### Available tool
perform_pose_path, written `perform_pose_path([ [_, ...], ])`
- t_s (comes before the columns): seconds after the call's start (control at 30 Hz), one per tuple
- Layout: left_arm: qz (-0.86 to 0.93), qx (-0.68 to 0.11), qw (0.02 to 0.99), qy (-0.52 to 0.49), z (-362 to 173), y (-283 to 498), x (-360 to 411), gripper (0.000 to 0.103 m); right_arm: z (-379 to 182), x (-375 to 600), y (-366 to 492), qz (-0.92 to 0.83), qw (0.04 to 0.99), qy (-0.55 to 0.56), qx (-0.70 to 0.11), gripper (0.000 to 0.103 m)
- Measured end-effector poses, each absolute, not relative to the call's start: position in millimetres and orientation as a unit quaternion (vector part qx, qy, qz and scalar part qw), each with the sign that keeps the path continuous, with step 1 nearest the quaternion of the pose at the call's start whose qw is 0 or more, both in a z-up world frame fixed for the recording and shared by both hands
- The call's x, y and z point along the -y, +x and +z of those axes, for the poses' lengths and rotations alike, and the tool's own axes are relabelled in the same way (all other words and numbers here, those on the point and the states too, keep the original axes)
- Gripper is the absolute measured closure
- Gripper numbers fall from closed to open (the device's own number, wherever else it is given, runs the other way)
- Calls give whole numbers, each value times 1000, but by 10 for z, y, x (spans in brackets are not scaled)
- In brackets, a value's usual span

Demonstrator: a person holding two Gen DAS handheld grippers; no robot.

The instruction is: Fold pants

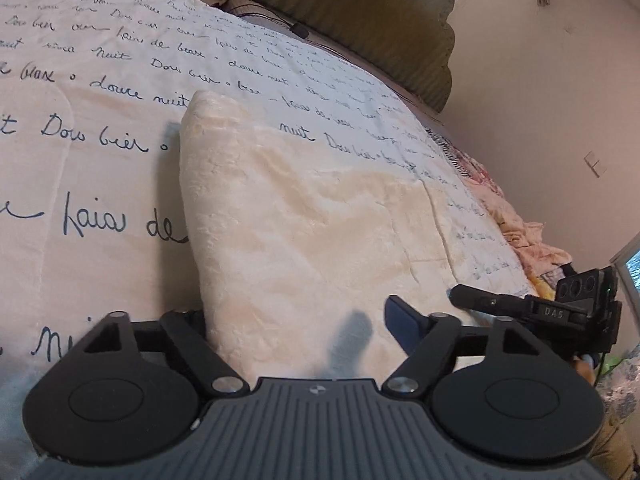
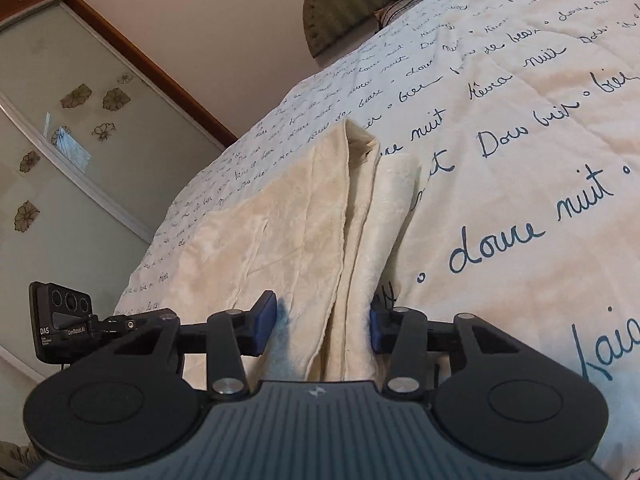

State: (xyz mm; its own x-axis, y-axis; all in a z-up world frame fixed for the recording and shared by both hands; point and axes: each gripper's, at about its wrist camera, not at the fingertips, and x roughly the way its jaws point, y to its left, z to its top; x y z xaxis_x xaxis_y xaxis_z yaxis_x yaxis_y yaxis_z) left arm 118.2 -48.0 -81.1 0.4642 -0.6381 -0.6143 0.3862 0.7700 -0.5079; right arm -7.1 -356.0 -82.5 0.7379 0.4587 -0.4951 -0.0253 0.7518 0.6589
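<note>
Cream pants (image 1: 304,216) lie mid-frame on script-printed bedspread (image 1: 100,120), folded lengthwise, layered edges visible; crosswise fold likely left. Left gripper (image 1: 304,320) spread, straddling near end, not pinching. Right gripper (image 2: 322,320) straddles near edge; grasp unclear.

I see the pants (image 2: 304,216) as cream cloth, softly creased; the bedspread (image 2: 500,208) is matt quilted fabric; my right gripper (image 2: 323,326) has matt black plastic arms.
</note>
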Motion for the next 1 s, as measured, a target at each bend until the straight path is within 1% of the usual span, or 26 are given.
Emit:
perform_pose_path([
  [0.07, -291, -413, 851, -145, -817, 1163, 475, 43, -864, 3558, -27, 133, 874, 321, -340, 58],
  [0.1, -285, -411, 852, -151, -821, 1158, 453, 50, -901, 3554, -10, 135, 874, 326, -335, 58],
  [0.2, -276, -410, 851, -178, -837, 1161, 336, 67, -938, 3539, -11, 129, 876, 336, -321, 59],
  [0.27, -278, -404, 852, -184, -824, 1154, 290, 73, -864, 3456, -48, 121, 887, 311, -319, 67],
  [0.3, -279, -400, 854, -181, -812, 1140, 285, 75, -824, 3411, -77, 116, 892, 304, -315, 69],
  [0.33, -279, -396, 857, -177, -796, 1122, 290, 76, -795, 3387, -103, 112, 894, 304, -310, 73],
  [0.4, -279, -384, 863, -173, -747, 1077, 294, 83, -735, 3361, -152, 107, 897, 309, -298, 79],
  [0.47, -283, -370, 868, -170, -673, 1027, 282, 86, -657, 3328, -219, 114, 901, 311, -280, 83],
  [0.63, -281, -324, 894, -129, -447, 842, 260, 87, -393, 3162, -294, 128, 914, 285, -259, 83],
  [0.73, -269, -300, 907, -122, -320, 797, 123, 87, -255, 2993, -226, 140, 920, 263, -255, 83],
  [0.87, -241, -279, 922, -120, -121, 933, -155, 87, -112, 2782, -12, 169, 925, 243, -239, 83],
  [1.0, -207, -262, 938, -92, 23, 1167, -361, 87, 5, 2521, 423, 195, 930, 219, -224, 83],
])
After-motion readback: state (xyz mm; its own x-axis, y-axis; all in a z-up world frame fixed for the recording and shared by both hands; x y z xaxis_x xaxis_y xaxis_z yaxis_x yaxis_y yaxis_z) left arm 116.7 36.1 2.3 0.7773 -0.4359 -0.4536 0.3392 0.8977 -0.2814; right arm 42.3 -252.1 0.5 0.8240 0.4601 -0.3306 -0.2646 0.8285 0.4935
